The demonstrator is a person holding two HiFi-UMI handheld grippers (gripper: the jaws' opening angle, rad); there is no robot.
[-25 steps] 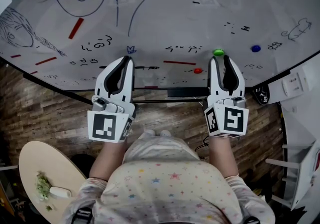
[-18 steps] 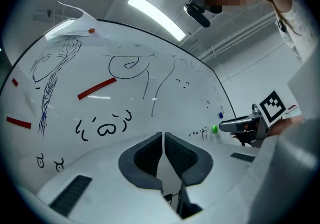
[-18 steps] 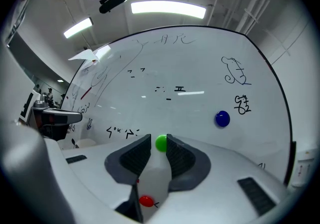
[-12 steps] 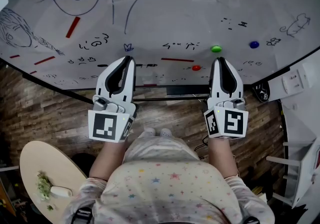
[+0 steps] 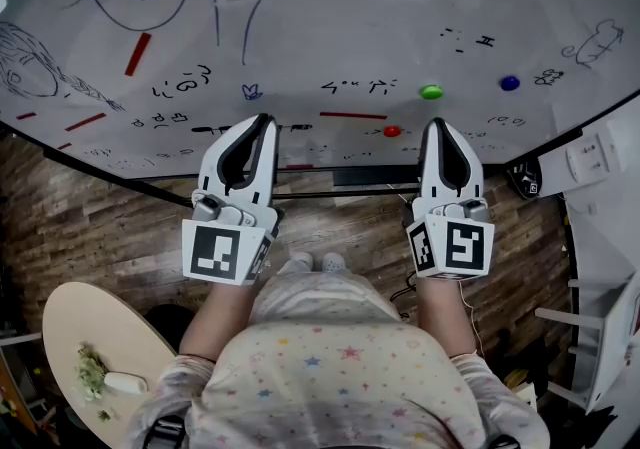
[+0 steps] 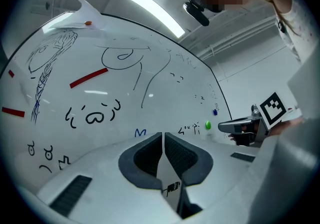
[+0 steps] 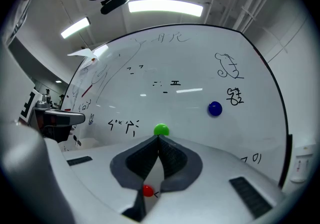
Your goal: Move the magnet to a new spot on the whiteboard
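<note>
- Head view: a green magnet [image 5: 431, 92] sticks to the whiteboard [image 5: 300, 27]. The right gripper [image 5: 437, 123] sits just below the green magnet, tips toward it. A red magnet [image 5: 392, 131] lies below and left of the green magnet, and a blue magnet [image 5: 510, 83] lies to its right. The left gripper [image 5: 262, 119] is well to its left.
- Left gripper view: the left gripper [image 6: 163, 133] has its jaws pressed together with nothing between them. The green magnet [image 6: 208, 125] shows far off to the right.
- Right gripper view: the right gripper [image 7: 159, 137] has its jaws meeting at the tips and grips nothing. The green magnet [image 7: 161, 129] sits just past those tips; contact cannot be told.
- Progress, as a judgement: no magnet is held and all three rest on the board. That fits a green magnet about to be taken, or one just released at its new spot.
</note>
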